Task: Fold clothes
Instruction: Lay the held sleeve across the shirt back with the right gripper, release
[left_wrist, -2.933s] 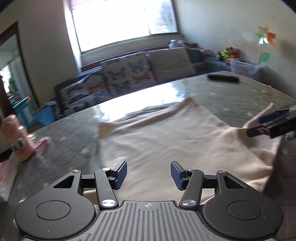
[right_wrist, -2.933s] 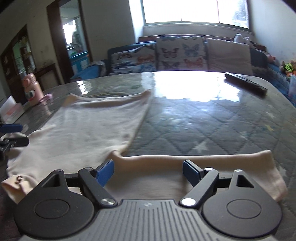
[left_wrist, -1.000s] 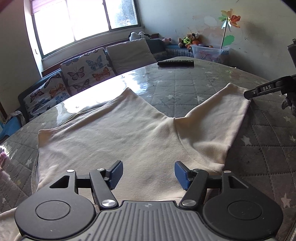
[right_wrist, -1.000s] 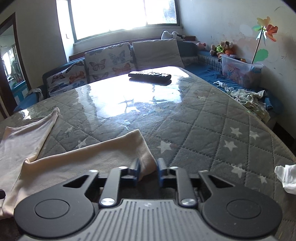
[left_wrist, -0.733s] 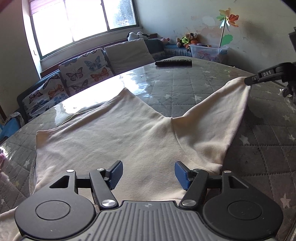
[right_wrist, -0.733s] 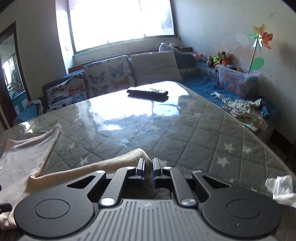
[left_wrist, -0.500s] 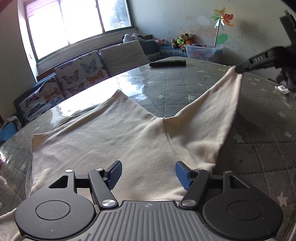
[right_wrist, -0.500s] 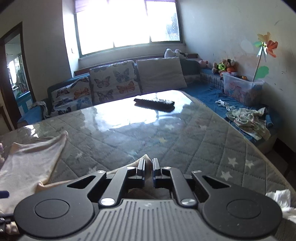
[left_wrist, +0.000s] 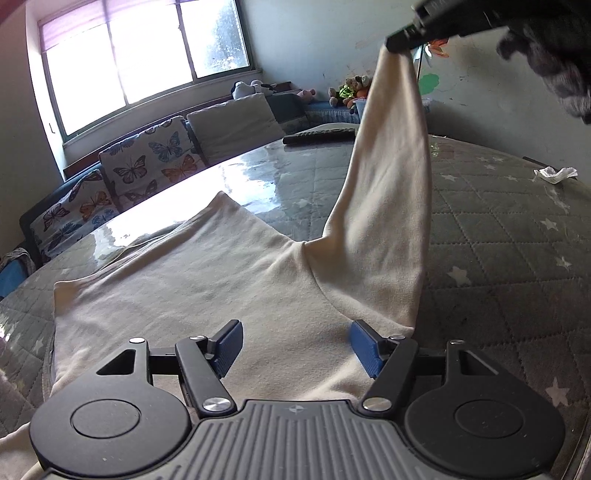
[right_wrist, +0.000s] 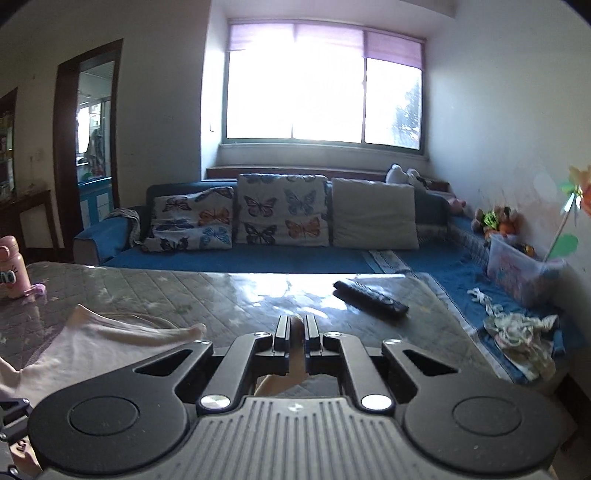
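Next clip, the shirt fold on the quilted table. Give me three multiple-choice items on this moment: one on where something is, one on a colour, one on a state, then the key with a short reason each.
1. Where does the dark remote control lie?
A. on the table's far side, toward the sofa
B. on the shirt's body
C. between the left claw's fingers

2. What colour are the left claw pads?
A. red
B. blue
C. white

3. What state is the shirt's sleeve in?
A. flat on the table
B. folded across the body
C. lifted off the table, its end pinched in the right claw

Key: 1 A, the remote sits on bare quilted tabletop beyond the cream shirt, near the sofa. 2 B, both pads show blue over the fabric. 3 C, the sleeve rises from the shoulder to the shut right claw, with cream cloth between its fingers.
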